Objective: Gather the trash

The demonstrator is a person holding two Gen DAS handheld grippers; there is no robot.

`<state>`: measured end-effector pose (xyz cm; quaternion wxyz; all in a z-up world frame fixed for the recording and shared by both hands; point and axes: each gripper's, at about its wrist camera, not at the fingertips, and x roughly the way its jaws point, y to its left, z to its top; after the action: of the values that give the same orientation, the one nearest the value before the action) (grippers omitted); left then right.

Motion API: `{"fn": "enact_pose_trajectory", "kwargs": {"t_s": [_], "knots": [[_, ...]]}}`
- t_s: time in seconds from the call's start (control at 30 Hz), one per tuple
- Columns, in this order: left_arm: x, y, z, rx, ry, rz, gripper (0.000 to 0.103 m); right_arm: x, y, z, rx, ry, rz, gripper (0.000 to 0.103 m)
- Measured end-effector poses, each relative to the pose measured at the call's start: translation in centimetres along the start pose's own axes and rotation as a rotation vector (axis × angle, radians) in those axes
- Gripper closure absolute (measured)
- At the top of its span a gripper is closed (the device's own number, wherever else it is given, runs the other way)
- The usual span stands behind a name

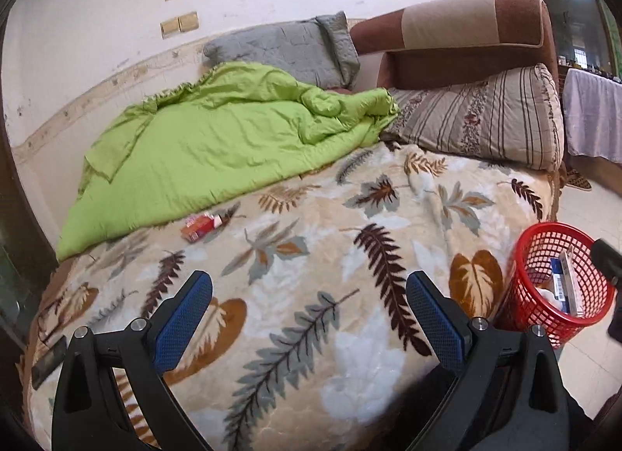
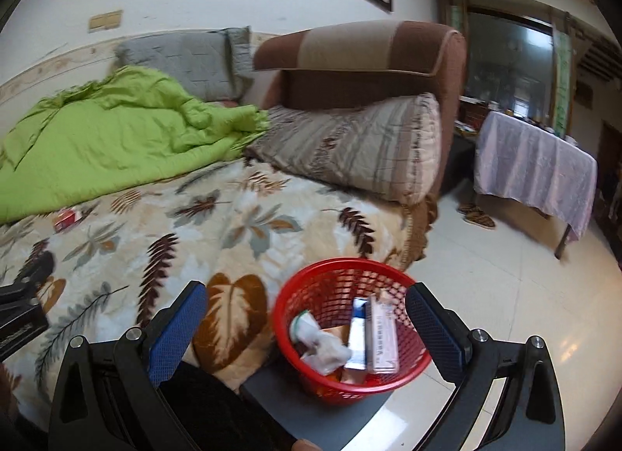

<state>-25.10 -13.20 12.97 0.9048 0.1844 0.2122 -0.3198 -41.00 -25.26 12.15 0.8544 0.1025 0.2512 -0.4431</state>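
No text is legible: print on the boxes (image 2: 379, 338) in the red basket (image 2: 287, 295), lower centre, is blurred.

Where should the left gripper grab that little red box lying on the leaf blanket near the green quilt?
The red box lies flat on the leaf blanket, long axis running left-right, just off the green quilt edge. I'd bring the open left gripper down from above and close across its short width at mid-length; the soft blanket probably lets the fingers sink in beside it.
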Motion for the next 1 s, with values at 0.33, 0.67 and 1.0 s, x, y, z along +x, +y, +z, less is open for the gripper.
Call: {"fn": "enact_pose_trajectory", "kwargs": {"t_s": [0.33, 0.67, 1.0], "knots": [[1.0, -0.2, -0.7, -0.007, 0.037, -0.024, 0.004, 1.0, 0.2, -0.6, -0.010, 0.045, 0.012, 0.000], [1.1, 0.1, -0.7, -0.013, 0.037, -0.028, 0.004, 1.4, 0.1, -0.7, -0.011, 0.064, 0.006, 0.000], [1.1, -0.4, -0.4, -0.006, 0.031, -0.049, 0.004, 1.5, -0.1, -0.7, -0.007, 0.074, 0.001, 0.000]]}}
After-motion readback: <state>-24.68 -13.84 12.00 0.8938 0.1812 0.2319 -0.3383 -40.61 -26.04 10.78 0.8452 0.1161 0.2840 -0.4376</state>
